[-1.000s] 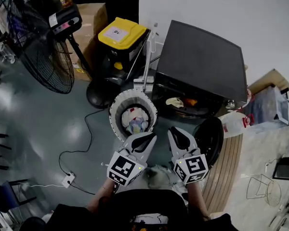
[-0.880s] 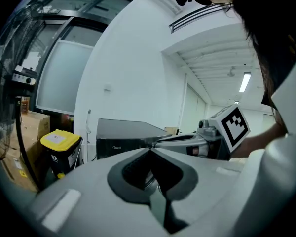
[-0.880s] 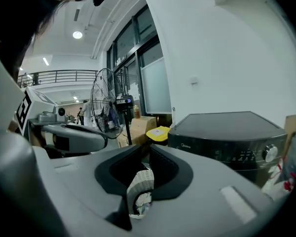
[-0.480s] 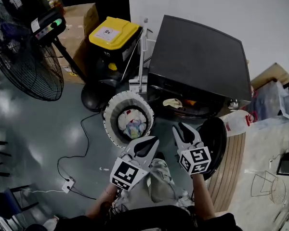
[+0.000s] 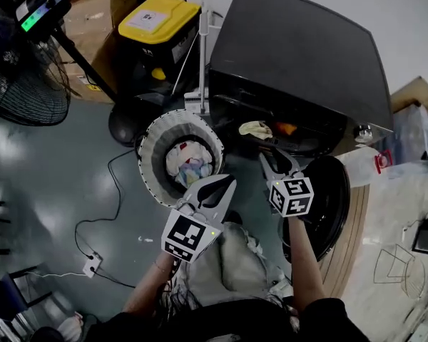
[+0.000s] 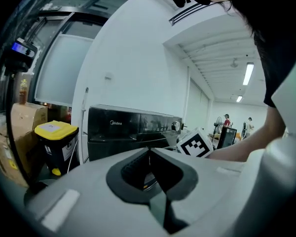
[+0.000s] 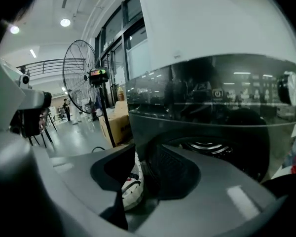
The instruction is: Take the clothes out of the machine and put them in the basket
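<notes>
One basket [image 5: 148, 137] beside machine [image 5: 292, 55], fan [image 5: 18, 84], bin [image 5: 151, 20]

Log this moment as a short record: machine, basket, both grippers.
machine: black front-loading washing machine, round door swung open
in drum: pale cloth and orange item
basket: white round basket beside the machine, mixed clothes inside
left gripper: fingers shut, empty, by the basket's near rim
right gripper: fingers slightly apart, empty, at the drum opening

workshop: standing fan [image 5: 18, 77], cardboard boxes [image 5: 93, 20].
</notes>
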Available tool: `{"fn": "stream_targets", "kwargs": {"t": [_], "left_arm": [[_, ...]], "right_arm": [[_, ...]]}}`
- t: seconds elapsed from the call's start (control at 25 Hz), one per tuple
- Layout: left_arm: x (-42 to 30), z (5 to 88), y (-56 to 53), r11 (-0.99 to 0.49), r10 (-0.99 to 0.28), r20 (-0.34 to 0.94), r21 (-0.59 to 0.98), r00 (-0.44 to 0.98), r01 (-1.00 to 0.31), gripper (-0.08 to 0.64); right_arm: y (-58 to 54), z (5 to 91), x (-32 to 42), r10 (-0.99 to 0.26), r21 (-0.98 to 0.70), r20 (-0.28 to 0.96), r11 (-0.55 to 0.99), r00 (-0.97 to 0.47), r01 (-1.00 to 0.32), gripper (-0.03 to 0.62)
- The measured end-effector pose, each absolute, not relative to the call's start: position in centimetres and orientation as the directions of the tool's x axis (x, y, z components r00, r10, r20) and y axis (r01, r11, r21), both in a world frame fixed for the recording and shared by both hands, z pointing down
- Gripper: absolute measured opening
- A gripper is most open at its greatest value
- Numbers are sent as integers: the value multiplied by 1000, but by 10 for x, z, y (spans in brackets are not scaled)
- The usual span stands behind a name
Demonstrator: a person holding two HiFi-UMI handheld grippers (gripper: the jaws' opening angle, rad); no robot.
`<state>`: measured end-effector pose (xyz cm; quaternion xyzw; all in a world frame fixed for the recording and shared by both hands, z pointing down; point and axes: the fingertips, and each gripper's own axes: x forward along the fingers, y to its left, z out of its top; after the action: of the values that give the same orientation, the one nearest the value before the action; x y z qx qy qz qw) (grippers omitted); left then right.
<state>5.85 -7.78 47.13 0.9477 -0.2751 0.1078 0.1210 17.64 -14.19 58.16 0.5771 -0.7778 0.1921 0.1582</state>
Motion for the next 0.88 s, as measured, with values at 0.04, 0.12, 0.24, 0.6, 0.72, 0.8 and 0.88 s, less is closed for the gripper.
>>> {"fn": "stream_targets", "kwargs": {"t": [0.04,0.12,0.24,0.6,0.72,0.8,0.88], "left_arm": [[62,483,-81,-819,-497,270,168,825,-548,0],[70,505,-88,-816,-498,268,179,825,-550,2],[81,533,-95,-811,-485,268,220,833,-543,1],[108,608,-113,-845,-456,271,169,848,-508,2],[113,627,-119,-853,-448,275,152,851,-499,2],[115,639,-123,-856,-446,279,144,850,-496,2],[116,650,-128,-855,-448,283,140,848,-499,2]], "right_arm": [[-148,597,182,-836,-111,473,256,-278,-960,162],[-161,627,192,-834,-114,483,242,-267,-964,164],[-178,670,205,-830,-159,494,208,-260,-965,172],[-253,783,238,-811,-199,532,162,-245,-966,264],[-278,816,241,-792,-197,556,170,-253,-966,314],[-291,834,243,-780,-186,572,179,-254,-966,339],[-302,849,246,-772,-184,581,184,-258,-966,375]]}}
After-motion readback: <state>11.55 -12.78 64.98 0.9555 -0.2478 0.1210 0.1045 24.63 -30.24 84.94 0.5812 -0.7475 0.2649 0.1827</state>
